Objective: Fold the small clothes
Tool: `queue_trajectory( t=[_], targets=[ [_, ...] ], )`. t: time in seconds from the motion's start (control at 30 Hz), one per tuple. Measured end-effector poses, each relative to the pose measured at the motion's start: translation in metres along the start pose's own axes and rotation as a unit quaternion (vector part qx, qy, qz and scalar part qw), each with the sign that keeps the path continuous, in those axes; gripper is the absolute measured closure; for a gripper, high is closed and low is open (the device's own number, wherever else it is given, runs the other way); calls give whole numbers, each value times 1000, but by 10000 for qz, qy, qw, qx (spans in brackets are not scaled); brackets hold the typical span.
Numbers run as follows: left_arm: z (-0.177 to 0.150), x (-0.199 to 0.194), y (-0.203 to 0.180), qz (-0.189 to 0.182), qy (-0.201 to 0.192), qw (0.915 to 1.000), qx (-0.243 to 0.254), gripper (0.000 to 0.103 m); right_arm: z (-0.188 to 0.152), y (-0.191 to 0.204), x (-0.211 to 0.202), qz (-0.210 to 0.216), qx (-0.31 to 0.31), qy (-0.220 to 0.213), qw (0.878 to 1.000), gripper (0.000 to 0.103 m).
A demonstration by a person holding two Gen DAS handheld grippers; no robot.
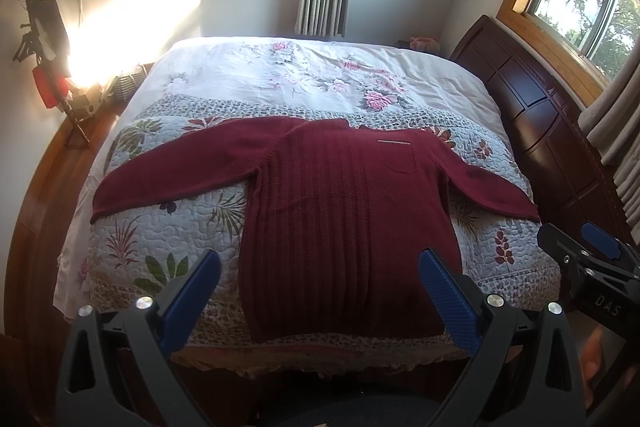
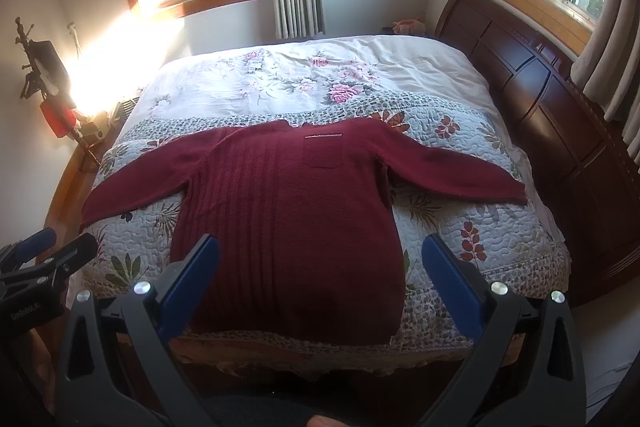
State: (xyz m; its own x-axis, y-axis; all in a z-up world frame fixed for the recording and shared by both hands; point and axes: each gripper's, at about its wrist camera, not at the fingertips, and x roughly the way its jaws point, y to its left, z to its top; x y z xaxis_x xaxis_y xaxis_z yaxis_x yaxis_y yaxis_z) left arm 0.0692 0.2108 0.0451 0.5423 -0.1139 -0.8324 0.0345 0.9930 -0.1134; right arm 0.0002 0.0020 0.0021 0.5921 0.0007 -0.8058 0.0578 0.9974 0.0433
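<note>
On the quilted bedspread, as the left wrist view shows it, the maroon sweater lies flat, both sleeves spread outward and the hem toward you at the near edge of the bed. Your left gripper stands wide, holding nothing, its blue fingers framing the lower body of the garment without touching it. The right gripper shows at the right margin of this view, also clear of the fabric. No fold appears to have been made, so the step in hand is judged to be the first: bringing a sleeve across the body. Reach for the left sleeve close to its cuff, lower one finger under the edge, and close only on the knit, not on the quilt beneath.

In the right wrist view, the sweater sits centred between the parted fingers of the right gripper, which is likewise wide and empty. The right sleeve runs toward the wooden headboard, its cuff near the bed's edge. Take the cuff there, lift just enough to clear the body, and lay the sleeve straight across the ribbed front. The knit looks thick and soft; expect it to sag, so move slowly and flatten each fold before releasing.
</note>
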Motion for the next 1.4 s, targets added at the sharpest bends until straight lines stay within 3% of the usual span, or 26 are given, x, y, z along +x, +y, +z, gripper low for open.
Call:
queue_trajectory(
  t=[1.23, 1.33, 1.4],
  targets=[
    [7, 2, 10, 101, -102, 9999, -4, 4, 1, 6, 2, -33, 13, 16, 10000, 3],
    [8, 5, 17, 128, -401, 9991, 37, 4, 4, 10, 1, -168, -10, -246, 9996, 3],
    [8, 10, 25, -65, -577, 9983, -51, 4, 1, 8, -9, -237, -6, -1003, 9947, 3]
  ],
)
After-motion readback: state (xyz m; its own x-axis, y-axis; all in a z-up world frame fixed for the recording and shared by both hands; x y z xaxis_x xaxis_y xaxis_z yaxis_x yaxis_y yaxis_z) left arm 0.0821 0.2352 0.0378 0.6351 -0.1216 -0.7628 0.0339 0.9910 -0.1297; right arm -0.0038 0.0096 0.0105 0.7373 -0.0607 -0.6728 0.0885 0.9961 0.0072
